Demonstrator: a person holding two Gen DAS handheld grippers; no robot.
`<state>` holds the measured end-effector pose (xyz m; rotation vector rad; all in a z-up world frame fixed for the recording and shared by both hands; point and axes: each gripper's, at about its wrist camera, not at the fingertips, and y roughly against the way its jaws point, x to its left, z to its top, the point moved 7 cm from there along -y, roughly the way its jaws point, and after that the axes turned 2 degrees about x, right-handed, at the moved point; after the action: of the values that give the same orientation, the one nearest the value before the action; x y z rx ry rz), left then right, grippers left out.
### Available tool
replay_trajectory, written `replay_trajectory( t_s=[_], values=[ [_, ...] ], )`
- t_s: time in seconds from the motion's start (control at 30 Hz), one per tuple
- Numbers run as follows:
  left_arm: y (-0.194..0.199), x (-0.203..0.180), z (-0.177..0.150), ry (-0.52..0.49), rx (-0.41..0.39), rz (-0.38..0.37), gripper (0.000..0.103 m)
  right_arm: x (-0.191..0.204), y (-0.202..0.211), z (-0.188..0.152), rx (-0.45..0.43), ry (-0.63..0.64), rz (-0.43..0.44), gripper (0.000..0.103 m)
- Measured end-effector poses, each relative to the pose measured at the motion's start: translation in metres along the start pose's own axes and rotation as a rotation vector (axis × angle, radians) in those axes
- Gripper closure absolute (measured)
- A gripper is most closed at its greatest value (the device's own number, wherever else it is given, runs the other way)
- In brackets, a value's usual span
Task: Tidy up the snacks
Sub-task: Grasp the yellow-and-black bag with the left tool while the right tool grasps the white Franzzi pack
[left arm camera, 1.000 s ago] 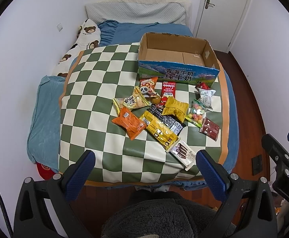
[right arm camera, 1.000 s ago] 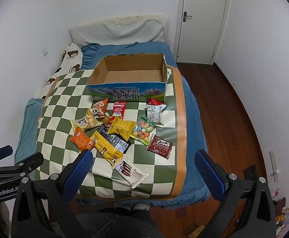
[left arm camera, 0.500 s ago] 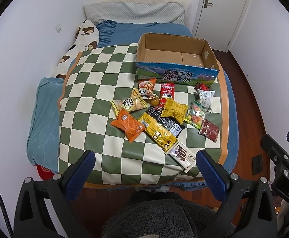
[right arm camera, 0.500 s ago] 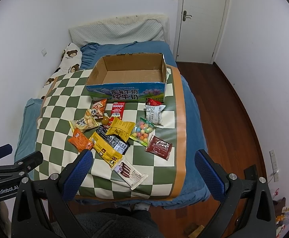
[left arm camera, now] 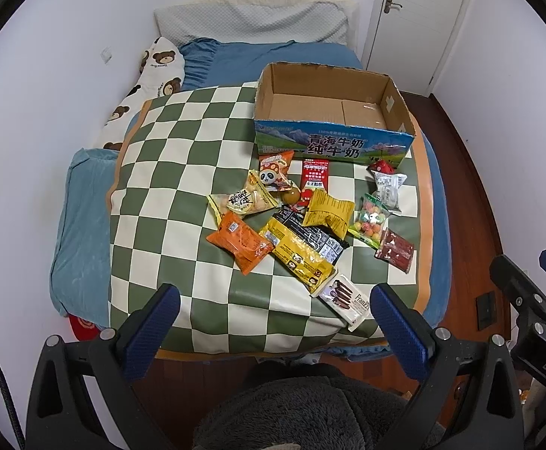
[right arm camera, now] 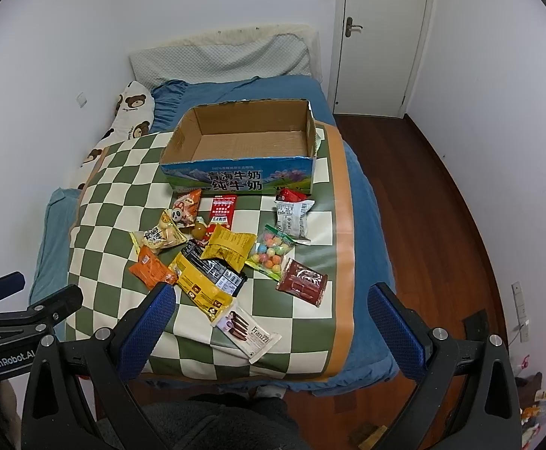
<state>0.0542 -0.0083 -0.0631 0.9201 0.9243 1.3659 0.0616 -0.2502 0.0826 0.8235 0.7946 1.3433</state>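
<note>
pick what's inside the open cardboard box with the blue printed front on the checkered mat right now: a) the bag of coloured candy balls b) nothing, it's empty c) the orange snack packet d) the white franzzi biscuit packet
b: the open cardboard box with the blue printed front shows only its bare brown floor in both views, and every snack lies on the green and cream checkered mat in front of it.

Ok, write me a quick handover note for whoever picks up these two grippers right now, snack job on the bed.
Left gripper: open, holding nothing, held back from the foot of the bed.
Right gripper: open, holding nothing, beside it.
Cardboard box: on the checkered mat, far side, nothing visible inside.
Snacks: all loose on the mat in front of the box, partly overlapping. Nearest you is the Franzzi packet; orange packet on the left, dark red packet on the right, candy bag beside it.
Done: nothing in the box yet.
Left: every snack still needs organizing, presumably into the box.
</note>
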Motion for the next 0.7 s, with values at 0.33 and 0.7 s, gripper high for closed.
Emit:
replay_trajectory(
  t_s=[0.33, 0.7],
  values=[
    [-0.082, 0.016, 0.0, 0.082, 0.117, 0.051, 0.0, -0.001, -0.095, -0.013, 0.107, 0.043, 0.036, 0.0],
    [-0.223, 0.033, -0.038, 0.15, 0.407, 0.143, 0.0, 0.055, -0.313, -0.132, 0.448, 0.293, 0.117, 0.01]
  ],
)
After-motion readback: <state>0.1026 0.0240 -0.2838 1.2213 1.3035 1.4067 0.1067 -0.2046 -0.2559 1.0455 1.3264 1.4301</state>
